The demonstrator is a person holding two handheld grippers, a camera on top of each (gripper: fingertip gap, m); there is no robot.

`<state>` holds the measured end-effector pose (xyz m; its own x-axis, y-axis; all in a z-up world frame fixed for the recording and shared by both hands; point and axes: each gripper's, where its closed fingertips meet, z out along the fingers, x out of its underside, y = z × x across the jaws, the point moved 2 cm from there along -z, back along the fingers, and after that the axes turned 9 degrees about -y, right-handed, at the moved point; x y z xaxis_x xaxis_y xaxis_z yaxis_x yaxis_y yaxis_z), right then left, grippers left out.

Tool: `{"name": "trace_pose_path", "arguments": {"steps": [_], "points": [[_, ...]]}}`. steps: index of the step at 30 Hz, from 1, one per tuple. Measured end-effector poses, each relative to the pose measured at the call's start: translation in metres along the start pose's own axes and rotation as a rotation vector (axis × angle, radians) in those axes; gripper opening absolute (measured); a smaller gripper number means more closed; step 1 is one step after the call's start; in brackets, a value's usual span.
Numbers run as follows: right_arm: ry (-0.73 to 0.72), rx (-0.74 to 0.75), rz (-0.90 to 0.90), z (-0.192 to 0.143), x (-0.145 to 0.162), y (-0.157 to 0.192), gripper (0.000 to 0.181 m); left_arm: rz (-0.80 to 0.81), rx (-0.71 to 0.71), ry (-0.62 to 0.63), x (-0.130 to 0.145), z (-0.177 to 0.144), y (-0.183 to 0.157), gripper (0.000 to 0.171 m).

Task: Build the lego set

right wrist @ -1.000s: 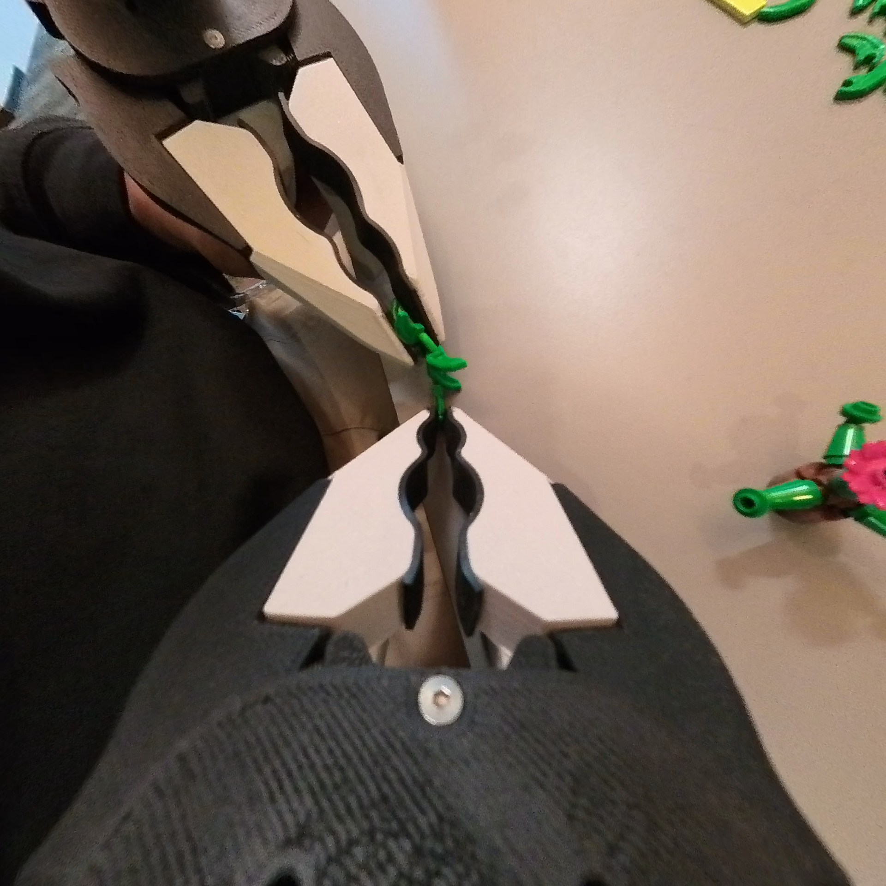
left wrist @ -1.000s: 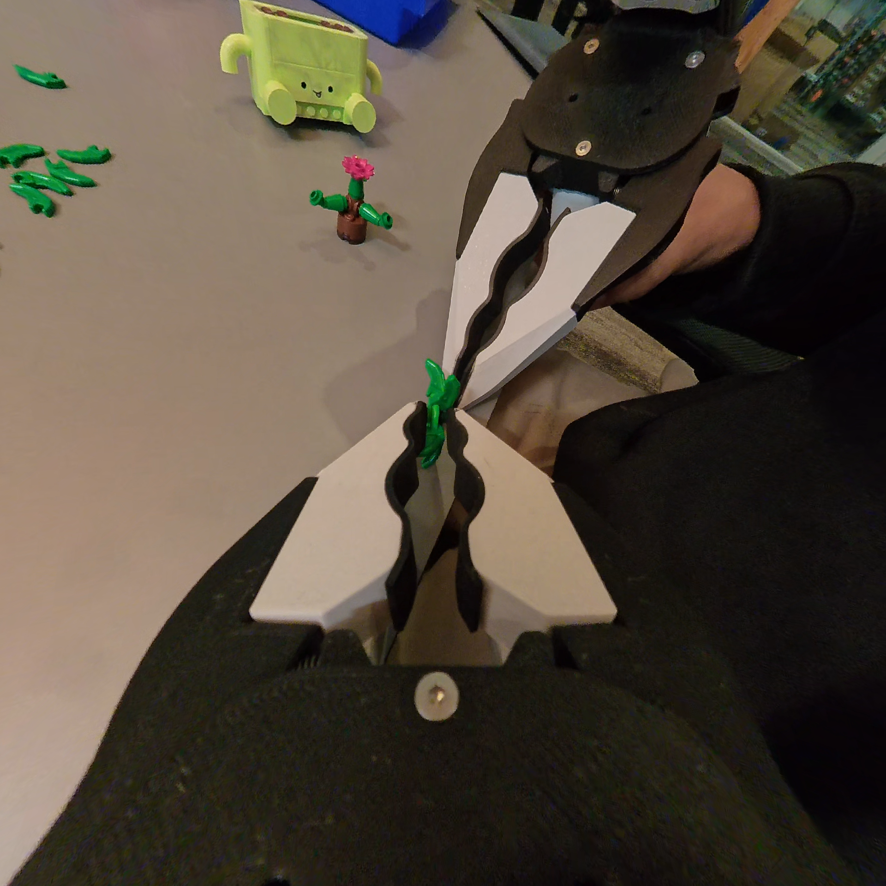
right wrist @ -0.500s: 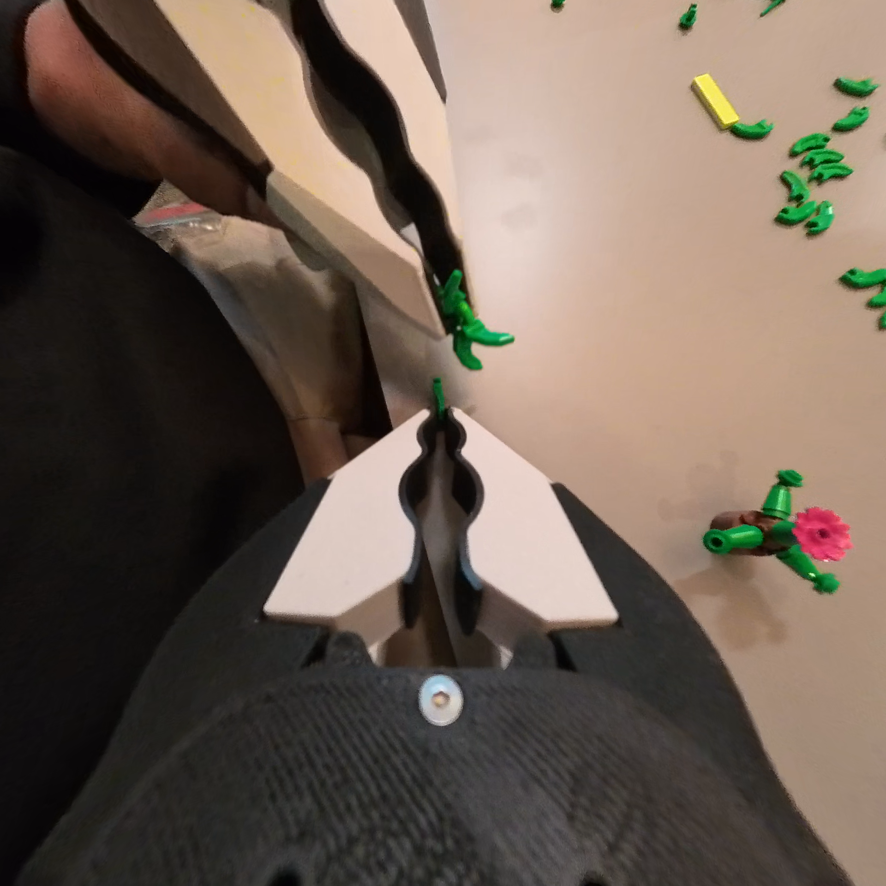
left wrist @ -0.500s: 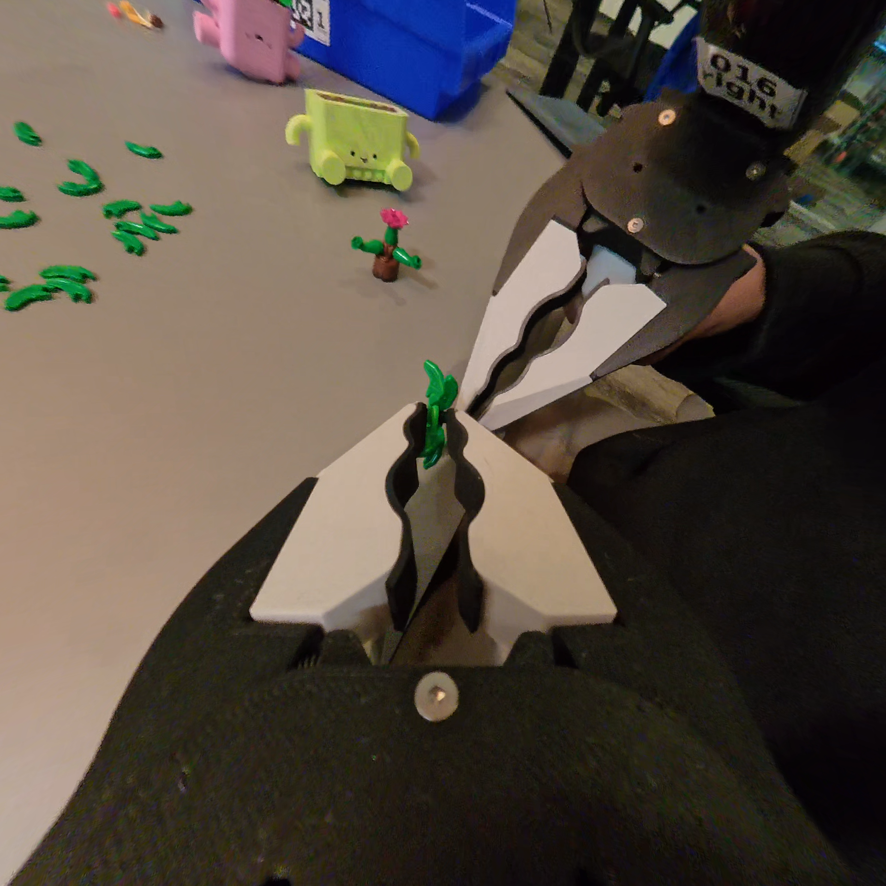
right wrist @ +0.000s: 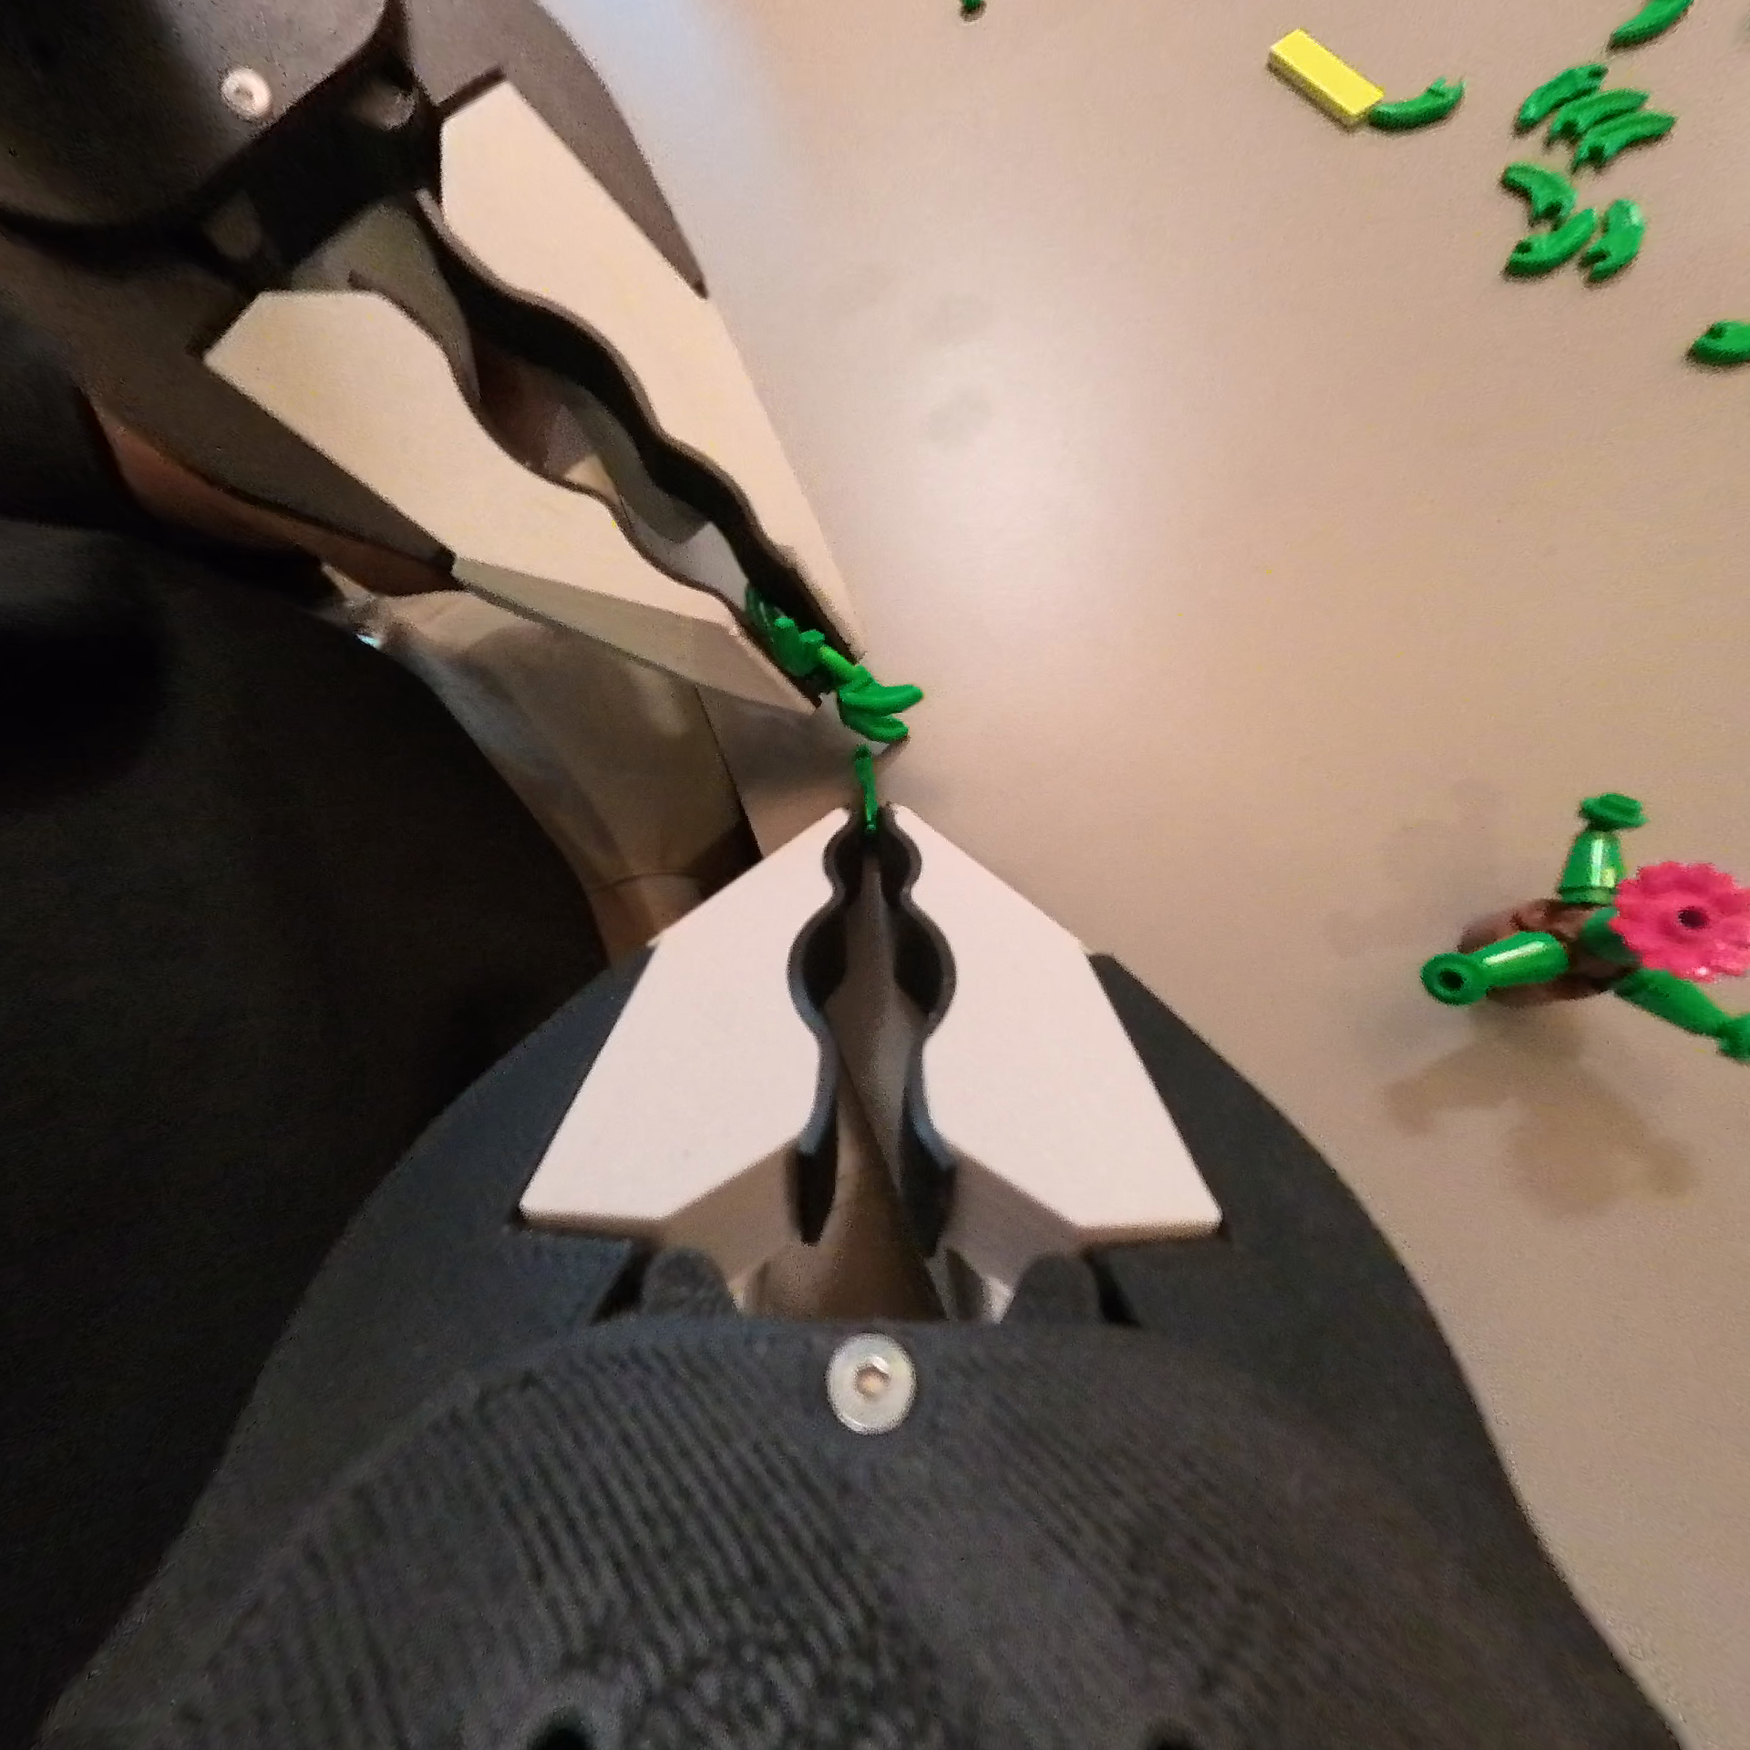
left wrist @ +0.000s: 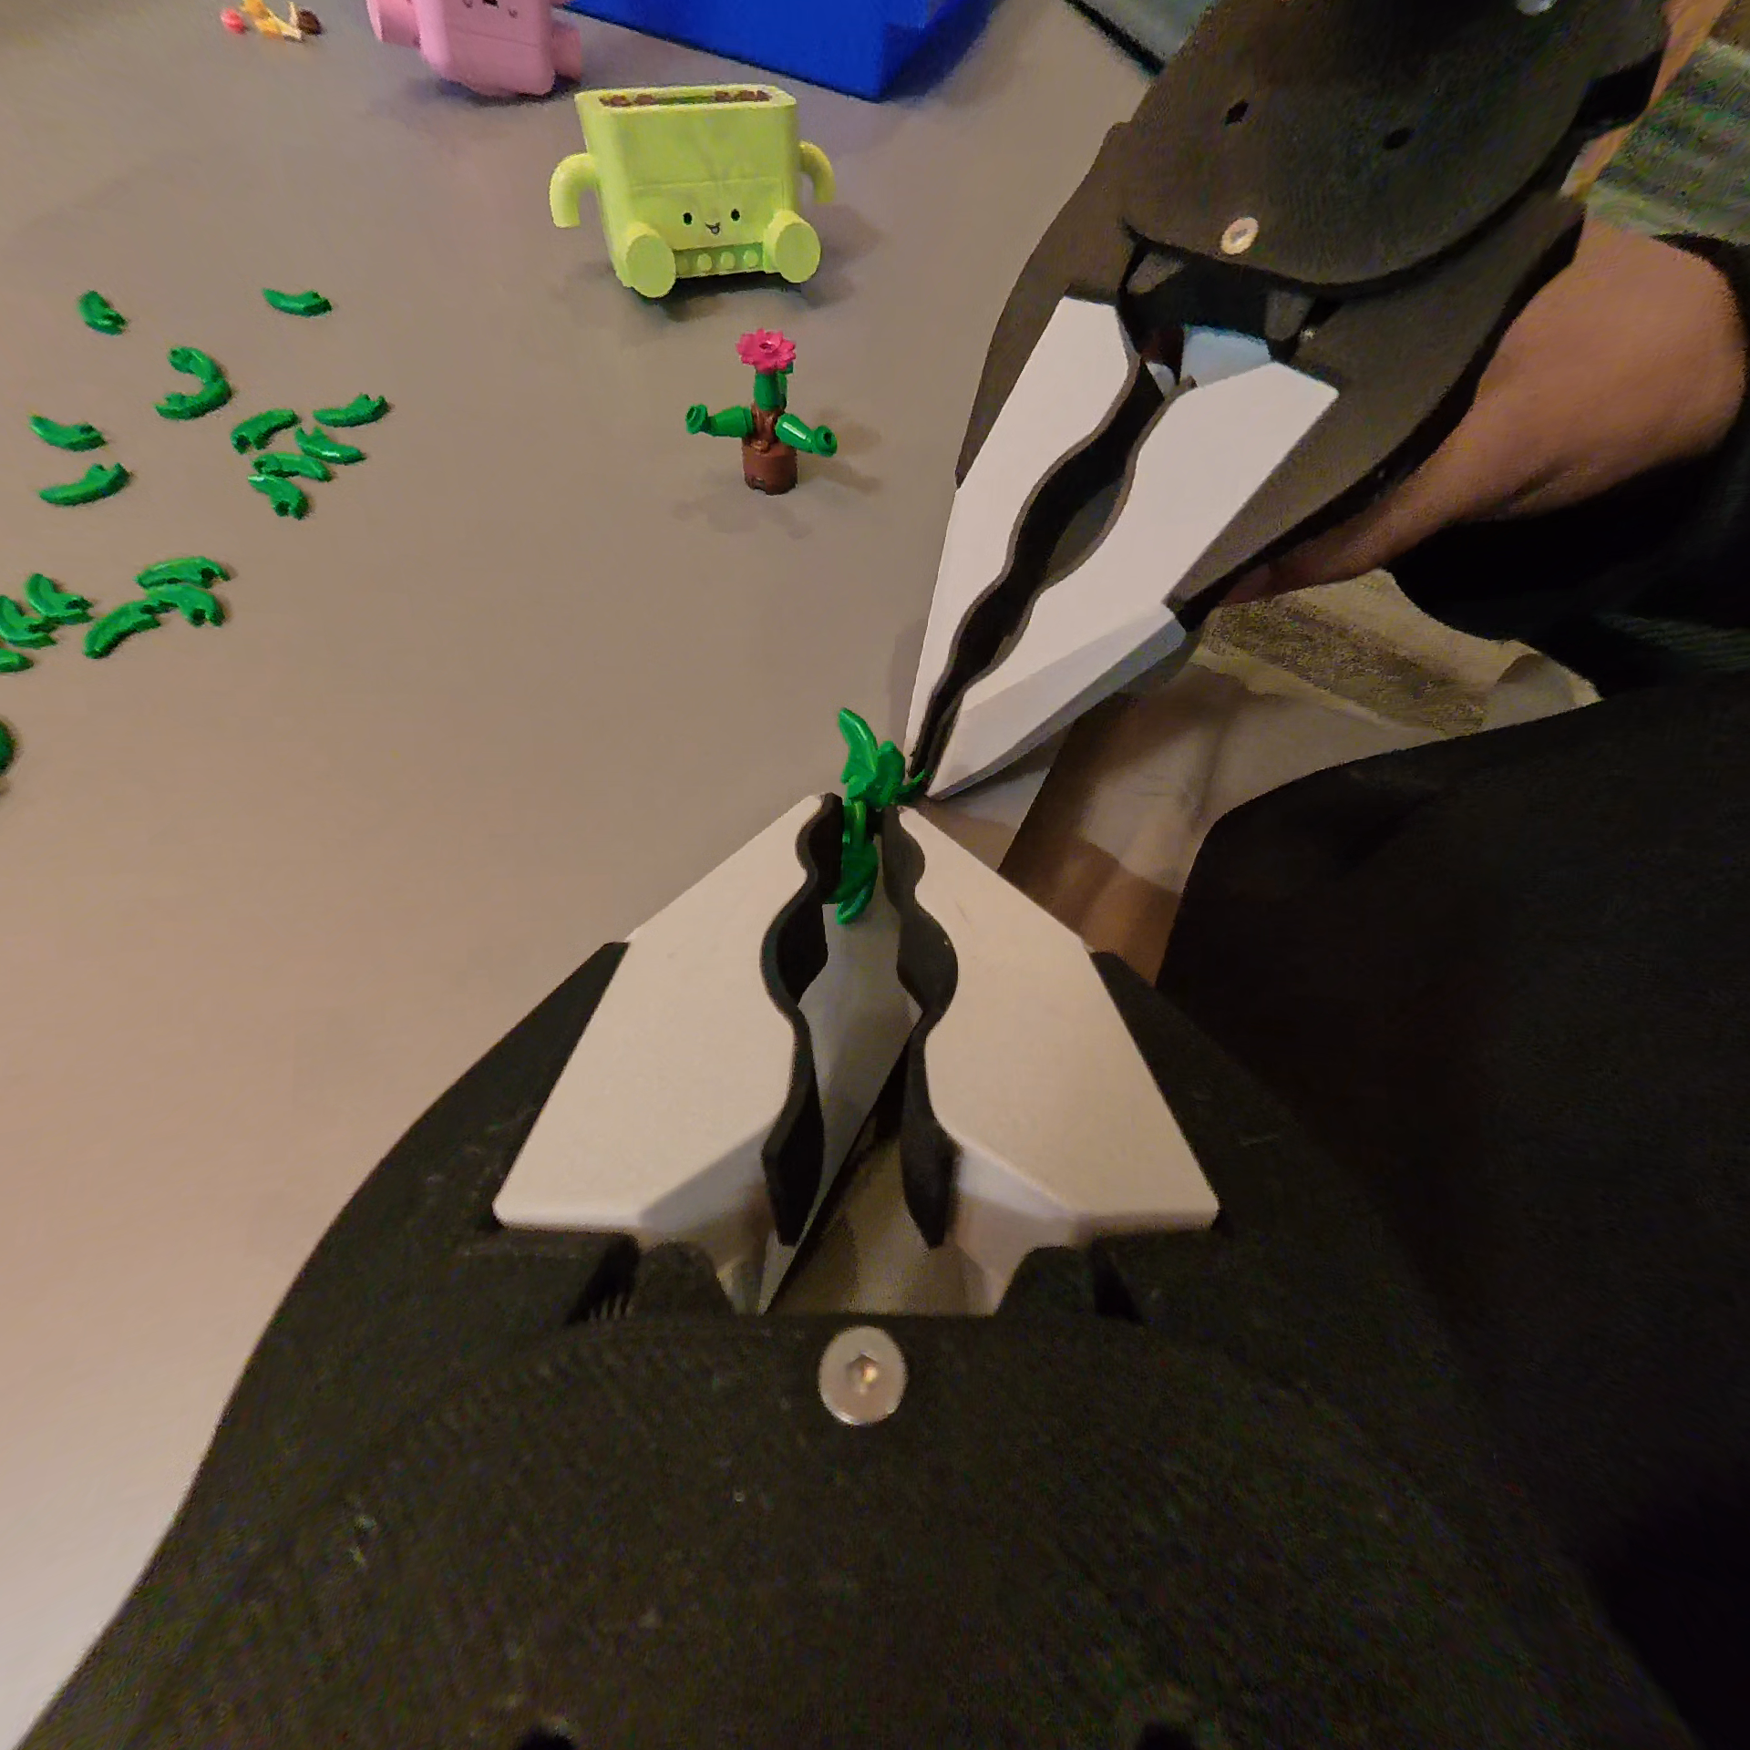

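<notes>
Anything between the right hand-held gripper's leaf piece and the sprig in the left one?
Nothing visible. The right hand-held gripper holds its leaf piece just short of the sprig clamped in the left hand-held gripper; only a small open gap separates them above the table.

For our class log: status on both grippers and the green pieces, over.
Left gripper shut on leafy stem. Right gripper shut on small green piece, nearly touching the stem. Nothing between them.

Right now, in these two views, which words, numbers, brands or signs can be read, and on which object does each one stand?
None: no writing shows in either view.
The lime green pot bears only a drawn face, no letters.
The blue bin shows no label here.
</notes>
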<state>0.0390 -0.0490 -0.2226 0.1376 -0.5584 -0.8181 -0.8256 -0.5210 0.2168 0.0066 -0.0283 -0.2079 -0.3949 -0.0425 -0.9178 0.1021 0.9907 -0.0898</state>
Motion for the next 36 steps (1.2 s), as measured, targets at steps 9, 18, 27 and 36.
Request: {"name": "trace_pose_path", "arguments": {"steps": [9,18,27,36], "points": [[-0.028,-0.039,0.092,0.001,-0.001,0.000,0.001,0.064,-0.013,0.003,0.001,0.002,-0.003,0.005],[-0.050,-0.026,0.042,0.004,-0.004,0.001,0.000,0.055,-0.008,0.005,0.001,0.002,-0.005,0.005],[-0.077,-0.008,0.014,0.006,-0.007,0.001,0.000,0.003,0.004,-0.008,0.000,0.001,-0.003,0.005],[-0.078,0.017,-0.093,-0.002,-0.010,0.004,0.001,-0.432,0.144,-0.128,-0.007,-0.005,0.007,0.005]]}}
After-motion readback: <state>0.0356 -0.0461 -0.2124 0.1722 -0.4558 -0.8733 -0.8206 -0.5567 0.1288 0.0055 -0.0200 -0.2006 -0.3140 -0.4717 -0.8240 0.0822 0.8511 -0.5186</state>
